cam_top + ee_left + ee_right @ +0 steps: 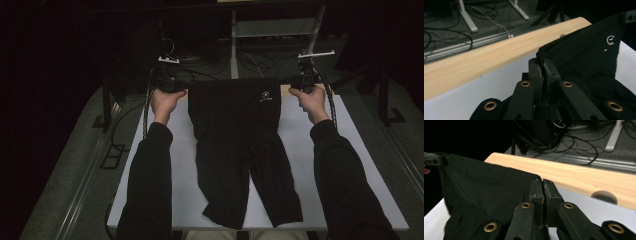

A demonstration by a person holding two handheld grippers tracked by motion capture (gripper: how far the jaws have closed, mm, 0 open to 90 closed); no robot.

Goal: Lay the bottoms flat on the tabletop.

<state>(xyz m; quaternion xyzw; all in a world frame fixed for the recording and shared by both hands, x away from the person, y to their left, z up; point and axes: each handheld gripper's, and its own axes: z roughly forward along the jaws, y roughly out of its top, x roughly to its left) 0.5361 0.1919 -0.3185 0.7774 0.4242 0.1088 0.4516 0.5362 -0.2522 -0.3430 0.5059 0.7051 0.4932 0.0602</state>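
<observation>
A dim room with cables and white stand legs on grey carpet lies beyond a white-topped table (345,150) that has a pale wooden strip (486,57) along its far edge. On it lie black stretchy knee-length shorts (235,145) with a small white logo (265,96) near the waistband. The waistband is stretched taut toward twelve o'clock, while the two legs trail back to six o'clock and rest on the white surface near the person's edge.

The left gripper (172,85), at about ten o'clock, has its black jaws pinched tight on the left corner of the waistband; in the left gripper view the hem runs straight into the seam between the pads (539,72). The right gripper (302,81), at about two o'clock, is clamped the same way on the opposite corner, with fabric bunching at its pads (535,191). Holding both corners wide apart likely keeps the waist flat and straight, so the garment hangs open without wrinkles. The grip looks meant for spreading or laying the shorts out squarely, ready for a fold. The legs dragging on the table seem to steady the cloth.
</observation>
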